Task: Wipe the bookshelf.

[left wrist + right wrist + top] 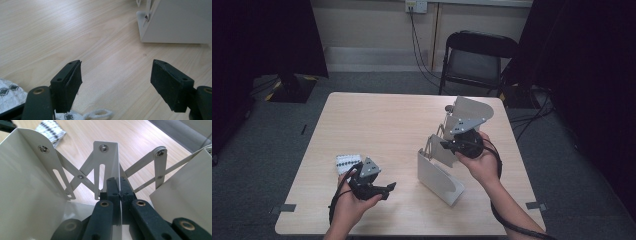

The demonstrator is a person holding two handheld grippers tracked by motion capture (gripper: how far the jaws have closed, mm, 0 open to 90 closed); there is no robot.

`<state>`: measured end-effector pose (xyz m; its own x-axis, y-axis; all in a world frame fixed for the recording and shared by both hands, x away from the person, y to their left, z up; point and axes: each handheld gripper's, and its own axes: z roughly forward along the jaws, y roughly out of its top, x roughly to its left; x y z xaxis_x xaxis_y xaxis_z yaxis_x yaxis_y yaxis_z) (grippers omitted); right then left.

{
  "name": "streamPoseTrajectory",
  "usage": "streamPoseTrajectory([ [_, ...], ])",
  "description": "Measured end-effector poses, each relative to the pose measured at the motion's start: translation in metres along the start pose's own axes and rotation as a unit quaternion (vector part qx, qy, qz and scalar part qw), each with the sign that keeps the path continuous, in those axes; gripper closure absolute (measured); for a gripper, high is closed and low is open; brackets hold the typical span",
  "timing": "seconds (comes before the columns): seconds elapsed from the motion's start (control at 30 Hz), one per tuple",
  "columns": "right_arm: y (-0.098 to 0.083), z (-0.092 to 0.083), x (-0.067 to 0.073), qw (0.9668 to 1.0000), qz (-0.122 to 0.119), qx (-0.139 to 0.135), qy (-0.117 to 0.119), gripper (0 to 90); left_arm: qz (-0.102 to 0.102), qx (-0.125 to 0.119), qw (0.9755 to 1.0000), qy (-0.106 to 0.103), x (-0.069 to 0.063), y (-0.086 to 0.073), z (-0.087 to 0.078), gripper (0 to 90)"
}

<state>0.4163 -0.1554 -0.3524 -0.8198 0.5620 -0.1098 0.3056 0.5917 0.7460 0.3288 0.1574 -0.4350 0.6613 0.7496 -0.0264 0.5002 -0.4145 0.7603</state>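
A white metal folding rack [439,180] with scissor links stands on the right half of the wooden table [377,120]. My right gripper [451,146] reaches into it from the right. In the right gripper view, my right gripper [119,187] is shut on the thin middle divider plate [106,162], between the left panel [22,177] and the right panel [185,195]. My left gripper [389,189] hovers near the front left of the table, open and with nothing between its fingers. In the left gripper view, the left gripper [116,75] points toward the rack's end panel [175,22].
A small white cloth with a black pattern [347,161] lies beside the left hand; its edge [10,93] and a loose white loop of thread [98,113] lie under the left gripper. A black folding chair [474,60] stands beyond the table's far edge.
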Motion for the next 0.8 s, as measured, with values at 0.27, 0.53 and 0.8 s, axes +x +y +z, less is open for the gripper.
streamPoseTrajectory([
  [0.27, -0.006, 0.004, 0.003, 0.9997, 0.021, -0.004, -0.007, 89.5, 0.005, 0.003, 1.0, -0.001, -0.001, 0.0, 0.002, 24.9],
  [0.53, -0.012, 0.011, 0.006, 0.9997, 0.02, 0.002, -0.014, 89.4, 0.003, 0.004, 1.0, -0.002, -0.001, -0.001, 0.002, 24.9],
  [0.8, -0.016, 0.011, 0.008, 0.9996, 0.02, -0.008, -0.016, 89.0, 0.003, 0.005, 1.0, -0.003, -0.003, -0.001, 0.004, 24.9],
])
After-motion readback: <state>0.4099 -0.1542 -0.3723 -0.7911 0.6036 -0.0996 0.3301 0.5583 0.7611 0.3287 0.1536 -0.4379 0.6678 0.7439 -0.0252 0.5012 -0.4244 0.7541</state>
